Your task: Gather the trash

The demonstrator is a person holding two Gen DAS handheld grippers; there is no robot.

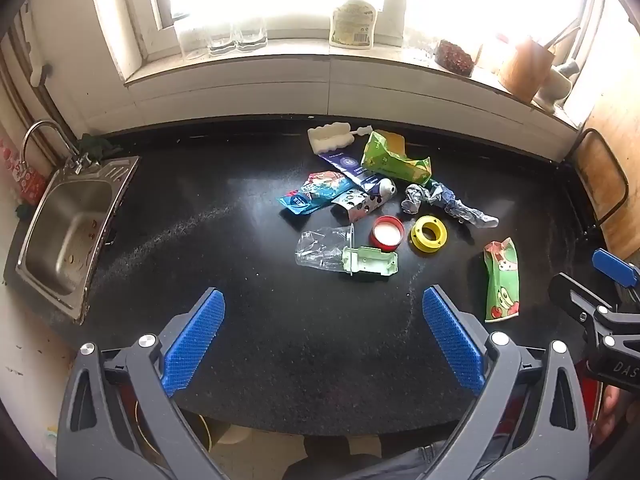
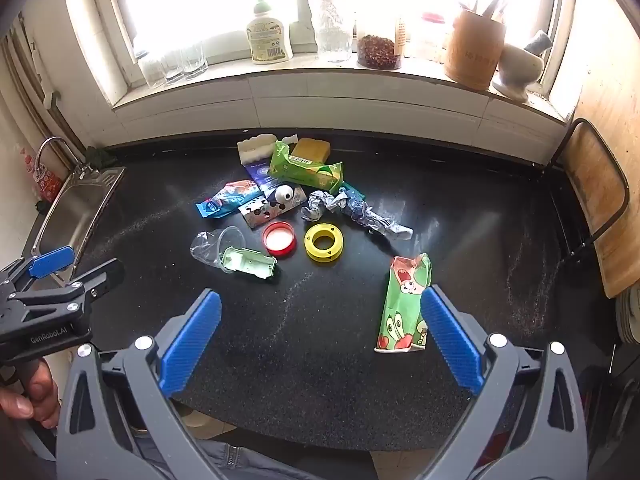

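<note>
Gleaming black counter (image 1: 248,340) strewn with trash (image 1: 384,200), sink (image 1: 68,232) left, bright window (image 2: 224,4), both jaws apart, empty.

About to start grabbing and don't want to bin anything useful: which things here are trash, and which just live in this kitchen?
Trash, on the counter:
green cartoon wrapper
yellow ring
red lid
crushed clear cup
crumpled foil
blue packet
green carton

Likely stays:
sponges
sink
soap bottle
glasses
wooden utensil pot
mortar
</note>
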